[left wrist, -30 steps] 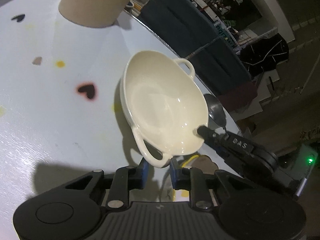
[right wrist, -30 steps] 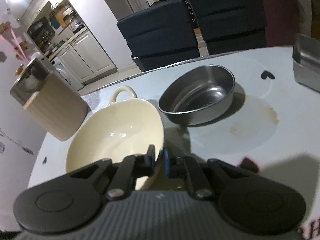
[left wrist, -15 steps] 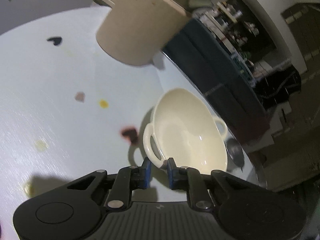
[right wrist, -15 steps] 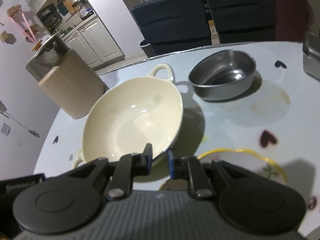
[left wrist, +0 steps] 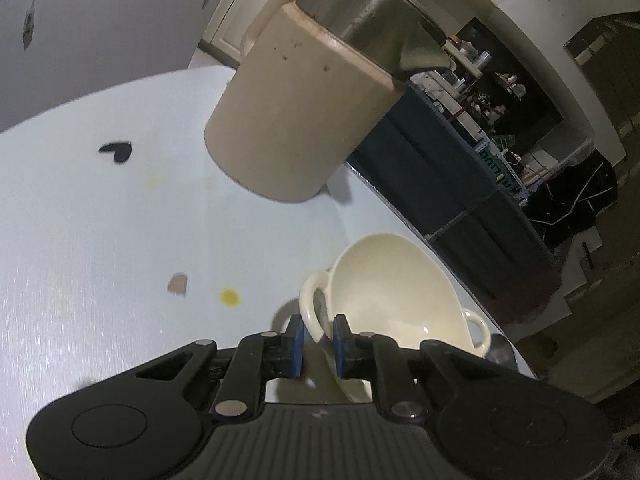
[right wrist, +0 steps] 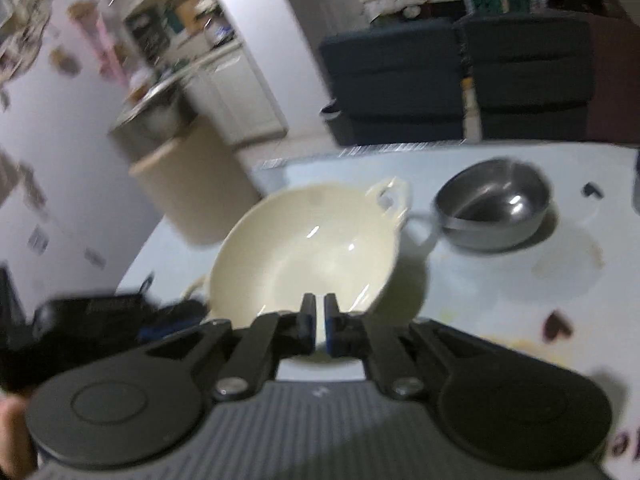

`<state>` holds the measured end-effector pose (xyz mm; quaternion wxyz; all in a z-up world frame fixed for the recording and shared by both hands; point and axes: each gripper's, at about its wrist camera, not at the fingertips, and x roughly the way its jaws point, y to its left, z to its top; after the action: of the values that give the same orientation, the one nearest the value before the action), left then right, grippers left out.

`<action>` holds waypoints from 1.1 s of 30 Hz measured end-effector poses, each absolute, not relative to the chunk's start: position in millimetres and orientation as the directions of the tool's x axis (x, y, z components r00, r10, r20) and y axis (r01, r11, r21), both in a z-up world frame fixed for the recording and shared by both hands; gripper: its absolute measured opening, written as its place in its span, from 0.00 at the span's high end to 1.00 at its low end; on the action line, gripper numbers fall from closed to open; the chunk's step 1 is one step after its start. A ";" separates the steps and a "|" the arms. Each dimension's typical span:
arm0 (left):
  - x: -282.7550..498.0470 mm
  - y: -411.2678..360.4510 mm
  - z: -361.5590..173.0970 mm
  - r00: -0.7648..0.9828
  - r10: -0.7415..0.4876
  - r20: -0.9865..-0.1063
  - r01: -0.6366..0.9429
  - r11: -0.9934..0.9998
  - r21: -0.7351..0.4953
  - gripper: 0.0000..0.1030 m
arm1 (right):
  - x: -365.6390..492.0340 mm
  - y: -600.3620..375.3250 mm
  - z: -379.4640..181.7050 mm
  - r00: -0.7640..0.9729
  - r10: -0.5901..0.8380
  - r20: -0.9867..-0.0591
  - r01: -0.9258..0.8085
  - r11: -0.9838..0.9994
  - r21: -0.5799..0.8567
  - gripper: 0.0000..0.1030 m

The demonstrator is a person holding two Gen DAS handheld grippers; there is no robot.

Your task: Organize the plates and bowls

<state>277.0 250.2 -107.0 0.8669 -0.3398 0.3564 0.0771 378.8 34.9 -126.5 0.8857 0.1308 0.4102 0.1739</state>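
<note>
A cream two-handled bowl (left wrist: 384, 292) hangs tilted above the white table (left wrist: 100, 240). My left gripper (left wrist: 318, 342) is shut on its near handle and rim. In the right wrist view the same cream bowl (right wrist: 308, 248) is in the middle, and my right gripper (right wrist: 319, 322) sits just in front of its rim with the jaws nearly closed and nothing between them. A steel bowl (right wrist: 494, 204) stands on the table to the bowl's right. The left gripper's body (right wrist: 100, 316) shows at the left of that view.
A tall beige canister with a steel lid (left wrist: 304, 120) stands on the table behind the cream bowl. A yellow-rimmed plate edge (right wrist: 516, 344) lies at the front right. Dark blue chairs (right wrist: 460, 80) stand beyond the table's far edge.
My left gripper has lifted the cream bowl by its handle and tilted it. My right gripper has let go of the rim and drawn back, with its jaws closing.
</note>
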 end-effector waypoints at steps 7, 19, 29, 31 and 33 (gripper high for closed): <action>291.3 258.5 -110.8 0.748 -0.083 -0.659 -0.367 0.775 -0.514 0.87 | 414.7 0.1 -135.0 0.679 0.329 -0.656 -0.089 0.924 0.372 0.77; 301.3 266.8 -113.3 0.767 -0.114 -0.631 -0.316 0.789 -0.526 0.87 | 453.6 15.3 -148.4 0.705 0.283 -0.650 -0.113 0.950 0.292 0.63; 300.5 276.7 -115.3 0.775 -0.134 -0.617 -0.310 0.771 -0.556 0.87 | 448.8 21.4 -154.7 0.662 0.339 -0.668 -0.191 0.939 0.288 0.84; 298.9 279.7 -114.6 0.776 -0.128 -0.617 -0.314 0.771 -0.554 0.87 | 444.6 17.8 -153.7 0.654 0.349 -0.671 -0.194 0.935 0.297 0.85; 295.2 283.7 -114.8 0.780 -0.125 -0.613 -0.314 0.769 -0.556 0.88 | 440.0 16.9 -152.8 0.644 0.358 -0.676 -0.195 0.932 0.307 0.86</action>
<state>295.2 283.7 -114.8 0.8817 -0.3355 0.3274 0.0537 440.0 16.9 -152.8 0.9007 0.1035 0.3931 0.1534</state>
